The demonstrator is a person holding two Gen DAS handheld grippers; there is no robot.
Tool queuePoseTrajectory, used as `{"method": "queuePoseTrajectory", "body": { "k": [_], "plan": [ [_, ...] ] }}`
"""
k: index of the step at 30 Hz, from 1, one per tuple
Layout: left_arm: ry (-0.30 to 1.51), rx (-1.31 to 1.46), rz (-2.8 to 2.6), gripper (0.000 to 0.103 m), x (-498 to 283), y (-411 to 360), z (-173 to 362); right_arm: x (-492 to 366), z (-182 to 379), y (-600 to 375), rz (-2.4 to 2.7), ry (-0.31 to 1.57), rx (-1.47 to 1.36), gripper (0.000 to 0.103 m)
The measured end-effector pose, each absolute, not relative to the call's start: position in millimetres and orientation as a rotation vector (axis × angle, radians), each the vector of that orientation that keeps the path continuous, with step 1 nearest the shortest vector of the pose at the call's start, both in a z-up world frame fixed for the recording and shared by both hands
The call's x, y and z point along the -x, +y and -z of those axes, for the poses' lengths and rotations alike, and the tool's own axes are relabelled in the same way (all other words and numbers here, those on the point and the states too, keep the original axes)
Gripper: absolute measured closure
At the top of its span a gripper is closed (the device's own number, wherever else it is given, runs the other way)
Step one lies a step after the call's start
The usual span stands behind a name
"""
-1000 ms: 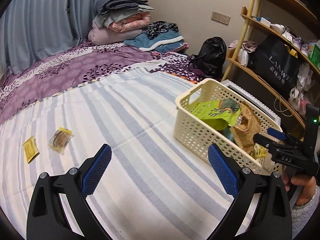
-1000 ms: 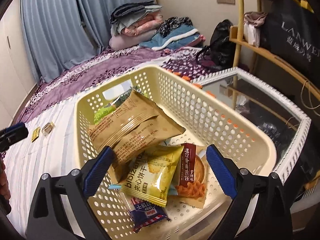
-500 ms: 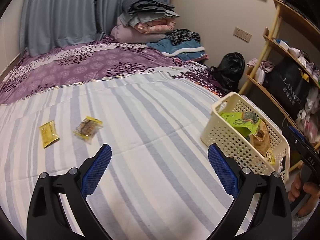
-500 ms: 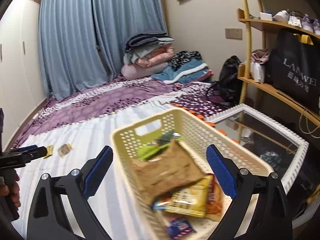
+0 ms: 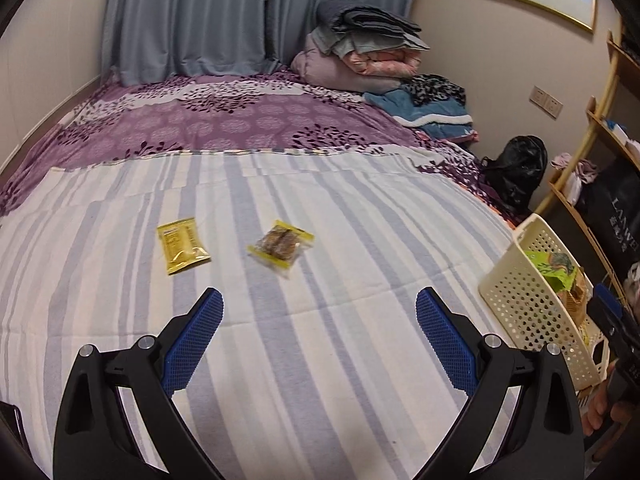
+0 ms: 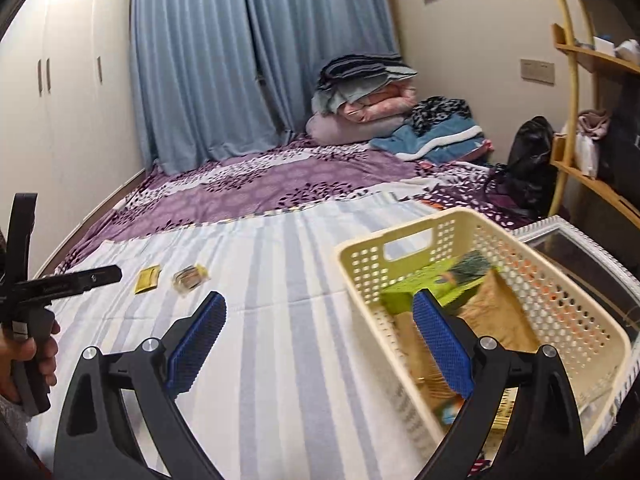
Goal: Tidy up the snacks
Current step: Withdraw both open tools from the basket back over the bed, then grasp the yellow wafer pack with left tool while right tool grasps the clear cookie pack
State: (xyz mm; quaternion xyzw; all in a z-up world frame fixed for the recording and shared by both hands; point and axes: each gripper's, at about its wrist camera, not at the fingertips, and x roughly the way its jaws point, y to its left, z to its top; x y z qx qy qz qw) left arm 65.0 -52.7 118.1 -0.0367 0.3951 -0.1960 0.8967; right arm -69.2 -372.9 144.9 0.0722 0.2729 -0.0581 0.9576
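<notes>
left tool [image 5: 319, 334]: wide open, blue pads far apart, nothing between them; hovers over the striped sheet [image 5: 340, 248] of the bed, touching nothing
right tool [image 6: 319, 338]: wide open, empty; left finger over the sheet, right finger [image 6: 442, 346] in front of the basket's near wall, contact cannot be told
yellow packet [image 5: 181, 245]: flat on the sheet, ahead of the left tool's left finger
clear snack packet [image 5: 281, 247]: yellow edges, brown pieces inside; lies just right of the yellow packet, apart from it, ahead of the left tool and between its fingers' lines
both packets in right view: small, far left on the sheet, side by side
basket [image 6: 404, 240]: cream, perforated, at the bed's right edge beside a glass-topped side table [image 6: 576, 248]
basket contents: green packet [image 6: 430, 286] toward the far end, brown packet [image 6: 500, 316] beside it, more wrappers lower down, blurred
hands: one grips the left tool's handle [image 6: 28, 354]; fingers of the other show at the right edge [image 5: 600, 408]
</notes>
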Motion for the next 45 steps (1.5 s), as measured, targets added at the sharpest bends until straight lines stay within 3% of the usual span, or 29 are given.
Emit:
{"method": "queuePoseTrajectory", "body": {
  "k": [30,34,37,41,45],
  "plan": [
    [0.935,0.122,0.142,0.005,-189,6,-34,20,-85,-319,-0.019,0.731,-0.12,0.009],
    [0.965,0.135,0.114,0.008,-212,12,-21,14,-78,-316,-0.024,0.752,-0.119,0.009],
    [0.988,0.124,0.09,0.019,-228,13,-10,8,-73,-314,-0.029,0.765,-0.121,0.009],
    [1.008,0.118,0.065,0.02,-243,15,1,0,-67,-309,-0.041,0.779,-0.12,0.009],
    [1.019,0.102,0.058,0.03,-250,14,8,-7,-62,-305,-0.049,0.794,-0.123,0.009]
  ]
}}
